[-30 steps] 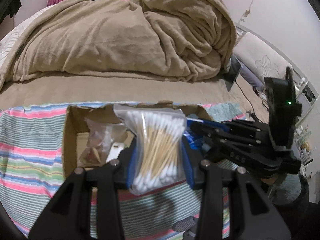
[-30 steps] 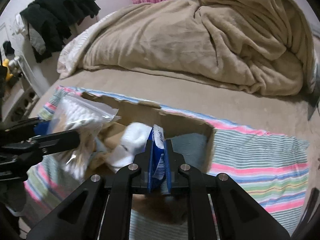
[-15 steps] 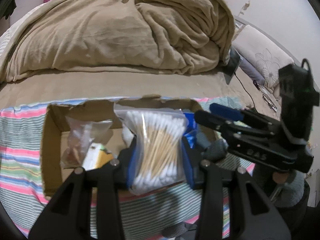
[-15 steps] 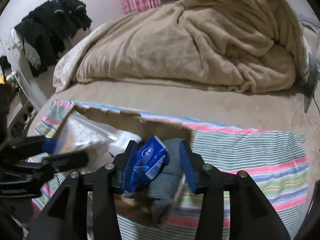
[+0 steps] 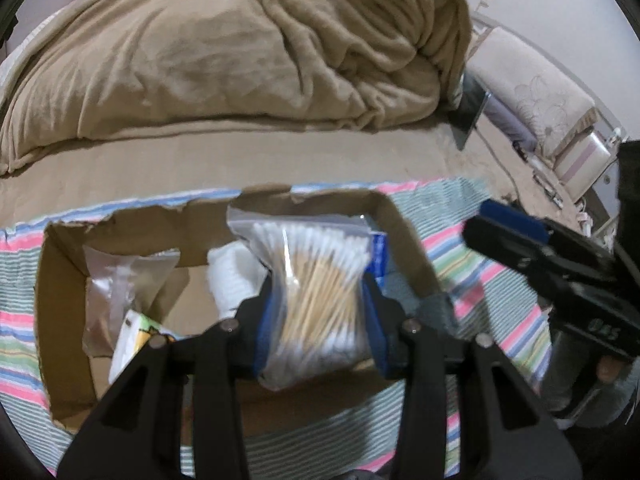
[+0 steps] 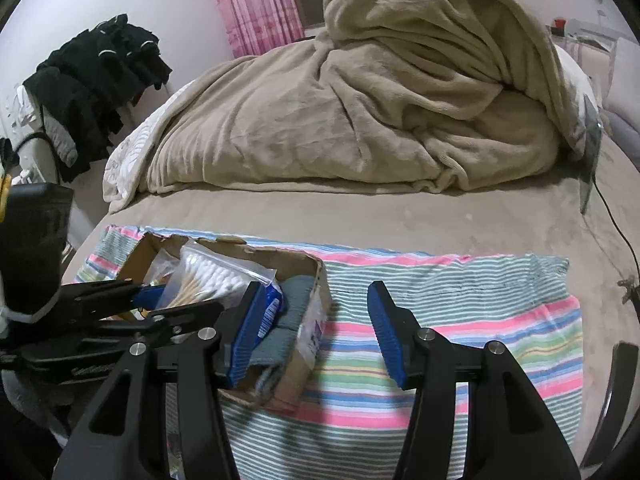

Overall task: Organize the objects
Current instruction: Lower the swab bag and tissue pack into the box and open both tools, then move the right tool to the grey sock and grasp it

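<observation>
My left gripper (image 5: 320,316) is shut on a clear bag of cotton swabs (image 5: 316,280) and holds it over an open cardboard box (image 5: 60,292) on a striped cloth. The box holds a clear plastic bag (image 5: 116,292), a white sock (image 5: 232,276), a yellow-and-white card (image 5: 136,336), a blue packet (image 6: 268,312) and a grey sock (image 6: 288,320). My right gripper (image 6: 316,332) is open and empty, just right of the box, above the cloth. It also shows in the left wrist view (image 5: 508,228). The swab bag also shows in the right wrist view (image 6: 208,276).
The striped cloth (image 6: 460,320) lies on a bed under a heaped tan blanket (image 6: 360,112). Dark clothes (image 6: 96,80) hang at the far left. A cable (image 6: 612,220) runs along the bed's right side. A padded headboard (image 5: 536,92) stands at the right.
My right gripper opened, let go of the blue packet into the box and drew back to the right. My left gripper still holds the swab bag and moved over the box.
</observation>
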A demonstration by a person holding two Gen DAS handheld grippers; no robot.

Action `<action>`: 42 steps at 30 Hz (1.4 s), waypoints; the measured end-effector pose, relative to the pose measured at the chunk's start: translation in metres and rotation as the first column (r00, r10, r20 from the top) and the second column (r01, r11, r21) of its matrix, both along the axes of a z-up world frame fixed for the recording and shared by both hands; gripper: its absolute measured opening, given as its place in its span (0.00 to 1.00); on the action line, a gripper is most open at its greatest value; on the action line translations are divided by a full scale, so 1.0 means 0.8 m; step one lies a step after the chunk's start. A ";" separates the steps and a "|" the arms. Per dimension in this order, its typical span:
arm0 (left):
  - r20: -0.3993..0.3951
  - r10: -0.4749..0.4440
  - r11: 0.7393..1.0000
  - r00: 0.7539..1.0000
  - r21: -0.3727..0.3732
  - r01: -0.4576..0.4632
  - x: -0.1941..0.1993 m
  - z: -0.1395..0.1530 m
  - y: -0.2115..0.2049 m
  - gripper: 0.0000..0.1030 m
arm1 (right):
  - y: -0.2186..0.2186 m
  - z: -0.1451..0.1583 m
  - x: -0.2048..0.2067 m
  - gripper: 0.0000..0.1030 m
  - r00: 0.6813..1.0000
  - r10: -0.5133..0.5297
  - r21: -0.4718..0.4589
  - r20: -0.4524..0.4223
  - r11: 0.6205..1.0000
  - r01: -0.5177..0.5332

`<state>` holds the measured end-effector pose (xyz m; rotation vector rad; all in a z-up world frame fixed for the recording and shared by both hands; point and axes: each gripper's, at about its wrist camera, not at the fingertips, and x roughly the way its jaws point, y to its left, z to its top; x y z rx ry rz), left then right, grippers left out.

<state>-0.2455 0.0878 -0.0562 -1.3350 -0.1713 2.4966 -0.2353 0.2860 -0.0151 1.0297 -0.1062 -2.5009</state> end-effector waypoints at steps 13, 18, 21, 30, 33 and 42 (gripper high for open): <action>-0.038 0.059 0.998 0.998 0.009 -0.058 0.034 0.024 -0.038 0.63 | 0.001 0.002 0.034 0.63 0.999 -0.036 -0.006 0.030 0.999 0.036; -0.072 0.072 0.997 0.995 0.005 -0.072 0.067 0.042 -0.054 0.63 | -0.012 0.005 0.054 0.63 0.999 -0.032 0.006 0.039 0.999 0.031; -0.083 0.078 0.997 0.993 -0.001 -0.078 0.084 0.047 -0.063 0.63 | -0.023 0.006 0.066 0.63 0.999 -0.023 0.015 0.042 1.000 0.022; -0.104 0.139 0.990 0.985 0.008 -0.139 0.142 0.051 -0.111 0.63 | -0.059 0.006 0.101 0.63 0.998 0.019 0.047 0.057 0.999 -0.021; -0.100 0.157 0.988 0.983 0.011 -0.157 0.161 0.044 -0.124 0.63 | -0.067 -0.003 0.114 0.64 0.996 0.031 0.061 0.081 0.998 -0.036; -0.045 0.216 0.976 0.975 0.025 -0.215 0.205 0.006 -0.154 0.63 | -0.084 -0.046 0.147 0.64 0.982 0.048 0.098 0.183 0.993 -0.067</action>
